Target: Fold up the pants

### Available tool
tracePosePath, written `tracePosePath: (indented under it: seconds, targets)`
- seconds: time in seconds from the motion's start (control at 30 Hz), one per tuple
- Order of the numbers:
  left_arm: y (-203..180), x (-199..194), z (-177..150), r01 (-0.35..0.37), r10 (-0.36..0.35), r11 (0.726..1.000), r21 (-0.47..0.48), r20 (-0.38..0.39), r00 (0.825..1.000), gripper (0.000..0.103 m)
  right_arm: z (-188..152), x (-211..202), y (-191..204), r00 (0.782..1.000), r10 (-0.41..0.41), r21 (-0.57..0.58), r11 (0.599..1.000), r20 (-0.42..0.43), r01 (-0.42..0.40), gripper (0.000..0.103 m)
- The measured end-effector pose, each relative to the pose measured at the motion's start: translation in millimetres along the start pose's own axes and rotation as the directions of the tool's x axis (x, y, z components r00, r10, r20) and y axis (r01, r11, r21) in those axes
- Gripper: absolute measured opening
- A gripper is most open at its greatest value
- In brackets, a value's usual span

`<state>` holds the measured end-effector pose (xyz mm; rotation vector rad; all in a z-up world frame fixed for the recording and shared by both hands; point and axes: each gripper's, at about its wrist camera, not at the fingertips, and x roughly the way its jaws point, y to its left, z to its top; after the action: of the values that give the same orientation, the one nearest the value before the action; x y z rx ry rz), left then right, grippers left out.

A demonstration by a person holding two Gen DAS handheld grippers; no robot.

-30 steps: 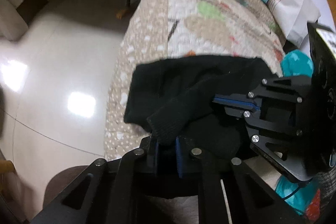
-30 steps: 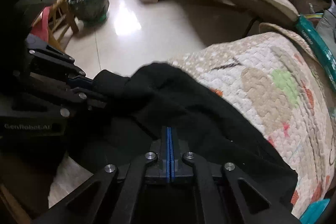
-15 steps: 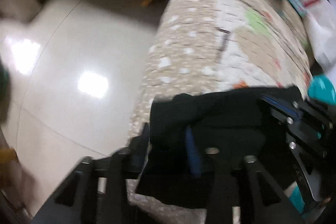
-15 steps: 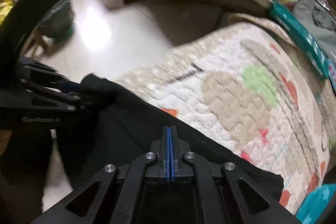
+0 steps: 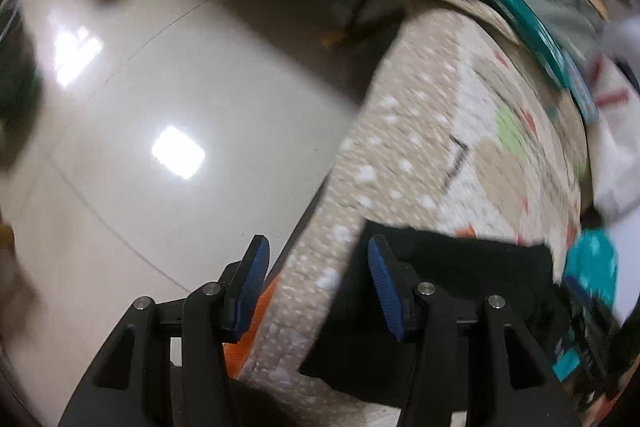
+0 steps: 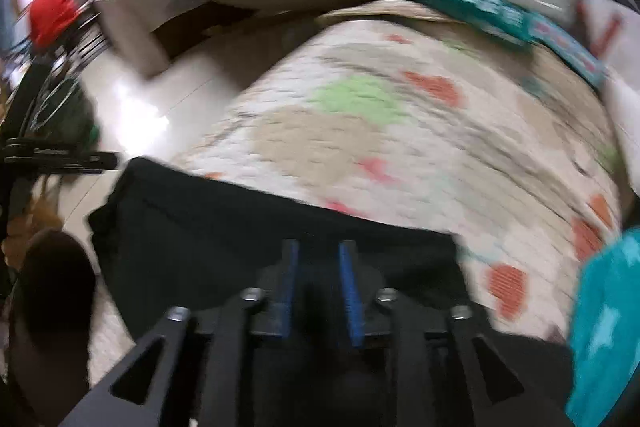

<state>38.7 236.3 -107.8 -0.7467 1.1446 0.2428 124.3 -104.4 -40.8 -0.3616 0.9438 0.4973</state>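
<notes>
The black pants (image 6: 280, 227) lie folded at the near edge of a patterned quilt (image 6: 400, 131). Both tongs are opening — left tongs (image 5: 316, 283) straddle the quilt's edge, right tongs (image 6: 320, 291) hover empty over the pants. A teal box (image 6: 480, 7) sits far right.

A patterned quilt (image 6: 360, 131) is spread over the bed; a teal box (image 6: 480, 7) is seen along its far edge, above a glossy floor (image 5: 180, 107).

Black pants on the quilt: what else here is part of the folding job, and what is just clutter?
Part of the job:
- black pants, lying flat on the patterned quilt
- left gripper, jaws opening, no cloth between
- right gripper, jaws opening

Just lying about:
- teal box
- turquoise star cloth
- red item
</notes>
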Motion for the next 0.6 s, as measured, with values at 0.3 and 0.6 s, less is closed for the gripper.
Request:
tracePosePath:
  seconds: [0.3,0.6]
  targets:
    - [-79.7,-5.0,-25.6,0.059,-0.059,0.971,0.232,-0.006,0.998,0.051,-8.8,-6.0,-76.8,0.999,0.034,0.223,0.974,0.028,-0.039,0.043]
    - [-107.4,45.2,-42.3,0.075,-0.078,0.957,0.282,0.001,0.997,0.051,7.3,75.1,-82.1,0.984,0.025,0.237,0.971,-0.176,0.018,0.071]
